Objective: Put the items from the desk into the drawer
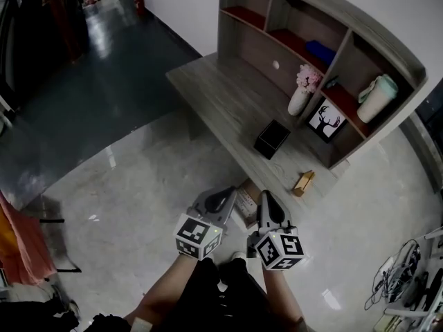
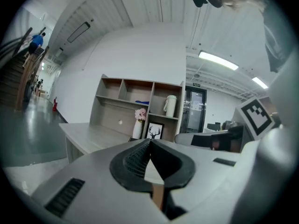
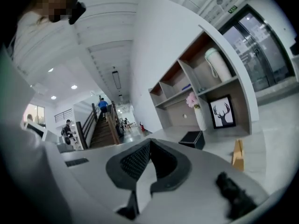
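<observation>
Grey wood-grain tabletop [image 1: 221, 88] carries a black square box [image 1: 271, 138] at centre and a small tan wooden block [image 1: 302, 183] lower right. The left gripper [image 1: 225, 198] and right gripper [image 1: 266, 203], bottom centre, are both closed and empty.

An office hall: a desk [image 1: 221, 95] with shelving [image 1: 291, 43], polished floor [image 1: 124, 178], staircase [image 3: 100, 132] and glass doors [image 2: 194, 110].

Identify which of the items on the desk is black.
The square box in the middle of the desk; the vase is white with pink flowers, the small block near the edge is tan.
</observation>
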Motion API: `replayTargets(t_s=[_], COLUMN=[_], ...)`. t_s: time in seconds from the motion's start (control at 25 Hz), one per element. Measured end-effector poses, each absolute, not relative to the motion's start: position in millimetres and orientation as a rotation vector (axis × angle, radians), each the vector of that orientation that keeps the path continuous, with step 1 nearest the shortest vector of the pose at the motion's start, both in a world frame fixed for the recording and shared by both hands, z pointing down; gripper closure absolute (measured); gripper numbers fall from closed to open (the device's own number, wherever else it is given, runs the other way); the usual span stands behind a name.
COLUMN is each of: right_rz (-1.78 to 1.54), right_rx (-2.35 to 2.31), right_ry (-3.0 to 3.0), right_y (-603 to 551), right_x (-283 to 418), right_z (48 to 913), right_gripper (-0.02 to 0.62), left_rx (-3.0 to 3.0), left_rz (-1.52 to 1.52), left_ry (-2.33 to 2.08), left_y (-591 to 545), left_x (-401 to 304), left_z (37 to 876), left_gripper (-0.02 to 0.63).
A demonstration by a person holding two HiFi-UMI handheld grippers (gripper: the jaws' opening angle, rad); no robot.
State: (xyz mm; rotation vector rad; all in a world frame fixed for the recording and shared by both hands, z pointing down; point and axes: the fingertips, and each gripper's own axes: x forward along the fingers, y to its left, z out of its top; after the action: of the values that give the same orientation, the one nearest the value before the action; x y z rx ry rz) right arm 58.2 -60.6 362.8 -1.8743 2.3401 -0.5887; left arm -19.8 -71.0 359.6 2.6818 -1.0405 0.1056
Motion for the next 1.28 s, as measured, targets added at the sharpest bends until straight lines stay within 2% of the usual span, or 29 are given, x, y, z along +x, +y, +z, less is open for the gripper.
replayTargets(t_s=[0.12, 0.44, 1.28], right_rz=[-0.472, -0.477, -0.443], right_rx=[-1.863, -1.866, -1.968], right_ry=[2.414, 2.420, 2.349], right_y=[-56, -41, -38], right_x=[56, 61, 93], right_z=[346, 342, 345], right_gripper=[0.583, 0.583, 0.583], left_rx=[2.704, 2.749, 2.734], left_rz=[0.066, 0.042, 0.098], left_ry=[-1.053, -1.047, -0.988], left_y=[-65, -55, -57], left_x=[-18, -4, 31], left_z=[342, 326, 340], left_gripper=[0.595, 0.595, 0.595])
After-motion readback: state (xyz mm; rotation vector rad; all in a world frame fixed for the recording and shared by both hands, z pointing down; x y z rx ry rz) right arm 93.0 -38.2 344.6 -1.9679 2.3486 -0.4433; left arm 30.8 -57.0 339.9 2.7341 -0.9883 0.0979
